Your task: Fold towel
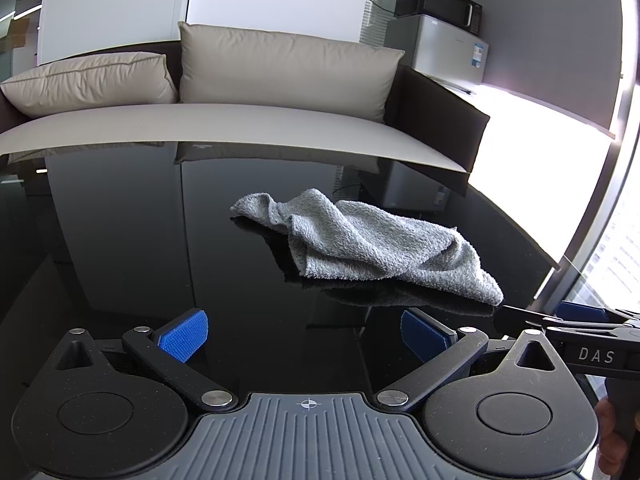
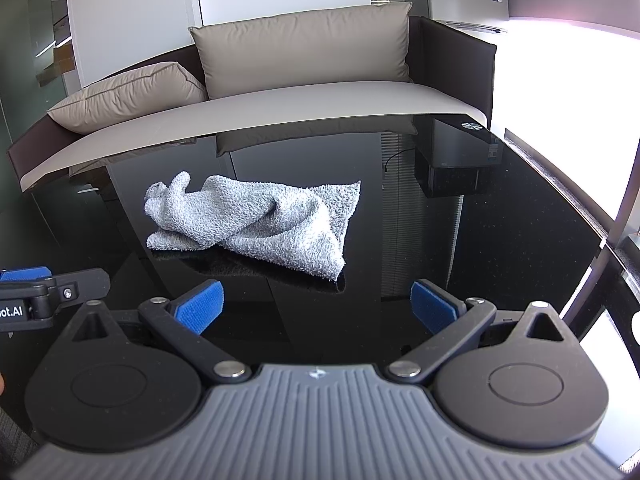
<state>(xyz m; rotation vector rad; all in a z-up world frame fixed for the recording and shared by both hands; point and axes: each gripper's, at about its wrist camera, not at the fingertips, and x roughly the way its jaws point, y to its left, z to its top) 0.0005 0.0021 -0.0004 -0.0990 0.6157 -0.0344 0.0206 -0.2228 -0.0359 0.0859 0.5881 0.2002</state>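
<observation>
Loosely crumpled, a grey terry towel [image 1: 372, 248] lies on the glossy black table [image 1: 120, 240]. Left gripper [image 1: 304, 336] and right gripper [image 2: 316, 308] hover near it, both wide and empty. Best to pinch two neighbouring corners and spread it flat before folding.

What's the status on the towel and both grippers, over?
Left gripper open, empty. Right gripper open, empty. Grey towel crumpled on the black table, unfolded, untouched. Nothing between grippers and towel.
</observation>
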